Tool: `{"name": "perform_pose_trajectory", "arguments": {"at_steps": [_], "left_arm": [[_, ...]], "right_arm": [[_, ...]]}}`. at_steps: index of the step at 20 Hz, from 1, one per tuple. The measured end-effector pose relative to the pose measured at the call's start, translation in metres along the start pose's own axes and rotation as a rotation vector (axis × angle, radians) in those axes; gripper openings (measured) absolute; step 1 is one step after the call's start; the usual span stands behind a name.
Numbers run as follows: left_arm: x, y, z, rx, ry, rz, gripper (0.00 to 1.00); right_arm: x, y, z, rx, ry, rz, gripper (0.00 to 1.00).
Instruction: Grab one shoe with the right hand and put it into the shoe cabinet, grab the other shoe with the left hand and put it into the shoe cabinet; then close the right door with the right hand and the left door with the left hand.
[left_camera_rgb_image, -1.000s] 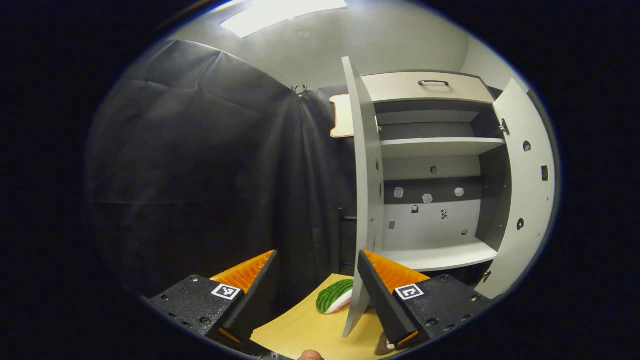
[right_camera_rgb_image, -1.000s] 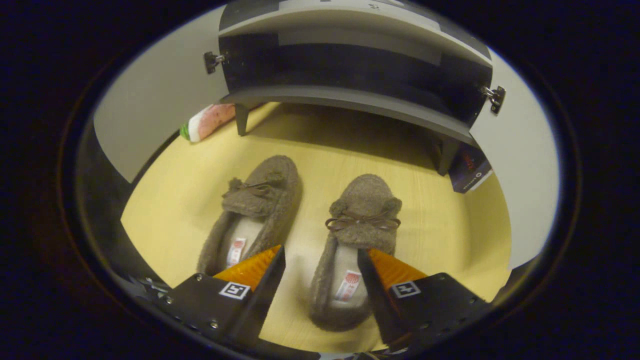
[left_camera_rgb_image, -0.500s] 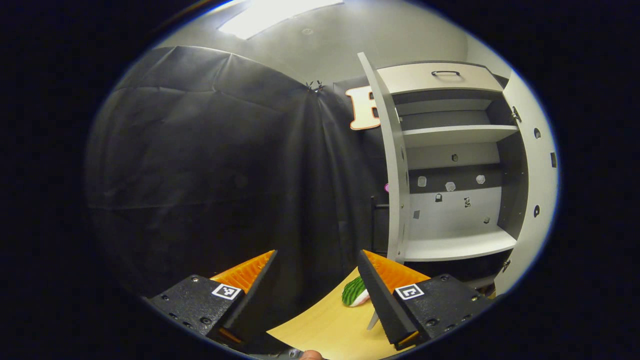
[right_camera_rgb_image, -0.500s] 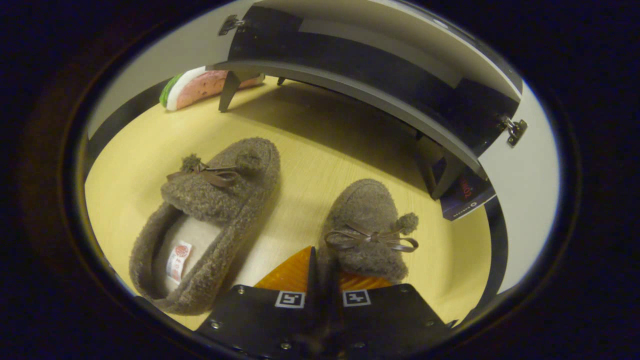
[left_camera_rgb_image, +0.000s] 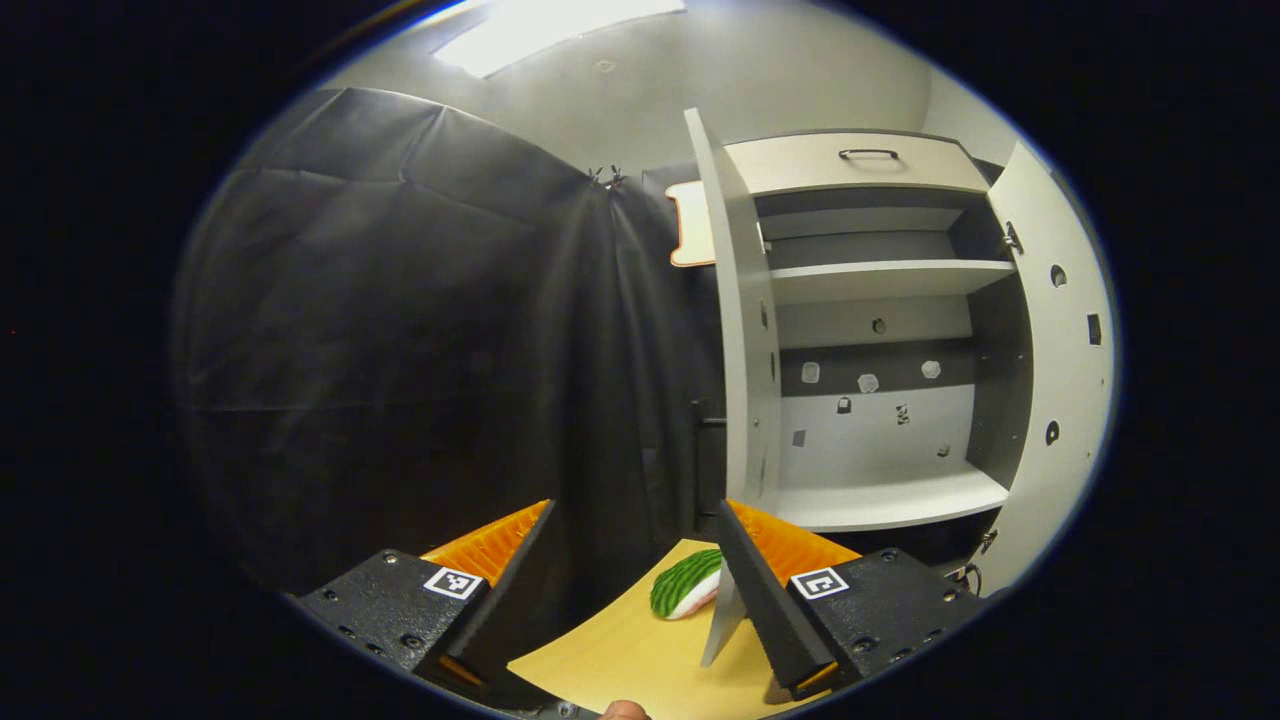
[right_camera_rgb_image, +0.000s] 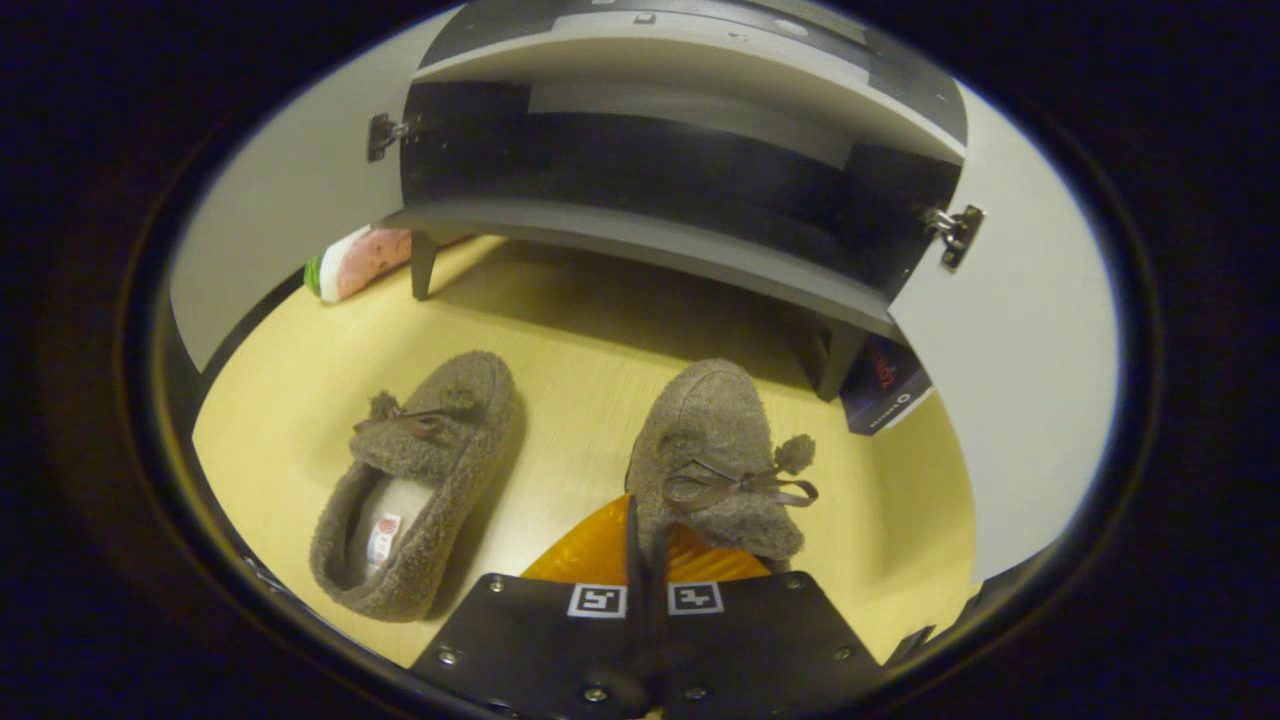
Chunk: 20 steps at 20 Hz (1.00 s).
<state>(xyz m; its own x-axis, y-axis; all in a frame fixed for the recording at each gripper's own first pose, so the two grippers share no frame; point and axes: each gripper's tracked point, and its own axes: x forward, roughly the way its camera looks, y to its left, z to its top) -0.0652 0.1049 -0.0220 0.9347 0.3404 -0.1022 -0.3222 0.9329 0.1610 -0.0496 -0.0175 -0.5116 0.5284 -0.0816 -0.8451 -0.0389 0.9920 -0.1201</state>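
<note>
Left gripper view: the left gripper (left_camera_rgb_image: 635, 560) hangs with its jaws spread wide and nothing between them, idle while the other hand works. The shoe cabinet (left_camera_rgb_image: 880, 340) stands beyond it with the left door (left_camera_rgb_image: 735, 330) and the right door (left_camera_rgb_image: 1050, 340) both swung out, leaving the bottom shelf (left_camera_rgb_image: 890, 500) bare and reachable for the shoes. A watermelon-slice toy (left_camera_rgb_image: 685, 585) lies on the yellow tabletop (left_camera_rgb_image: 620, 655) just beside the lower edge of the left door

Right gripper view: the right gripper (right_camera_rgb_image: 645, 540) is clenched on the rear wall of the right shoe (right_camera_rgb_image: 720, 460); the fingers meet almost completely, pinching the fuzzy heel rim, a thin edge that suits a narrow grasp. The shoe points toe-first toward the shoe cabinet, close before its base, which favours a straight push onto the shelf. Whether its sole is clear of the tabletop cannot be told. The left shoe (right_camera_rgb_image: 420, 480) lies ungrasped on the tabletop in front of the shoe cabinet, beside the held shoe and apart from it. A dark box (right_camera_rgb_image: 885, 385) sits at the cabinet's right foot
</note>
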Motion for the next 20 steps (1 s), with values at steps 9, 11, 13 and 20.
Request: {"name": "perform_pose_trajectory", "arguments": {"at_steps": [9, 11, 13, 20], "left_arm": [[-0.001, -0.066, 0.019, -0.025, -0.086, -0.19, 0.96], [-0.001, -0.077, 0.018, -0.033, -0.085, -0.222, 0.94], [0.0, -0.082, 0.018, -0.044, -0.085, -0.238, 0.94], [0.005, -0.085, 0.016, -0.067, -0.094, -0.227, 0.95]], "right_arm": [[-0.089, -0.051, 0.124, 0.025, -0.325, -0.063, 0.01], [-0.112, -0.064, 0.166, 0.044, -0.413, -0.077, 0.01], [-0.134, -0.077, 0.214, 0.044, -0.504, -0.094, 0.01], [-0.147, -0.107, 0.34, 0.015, -0.691, -0.128, 0.0]]}}
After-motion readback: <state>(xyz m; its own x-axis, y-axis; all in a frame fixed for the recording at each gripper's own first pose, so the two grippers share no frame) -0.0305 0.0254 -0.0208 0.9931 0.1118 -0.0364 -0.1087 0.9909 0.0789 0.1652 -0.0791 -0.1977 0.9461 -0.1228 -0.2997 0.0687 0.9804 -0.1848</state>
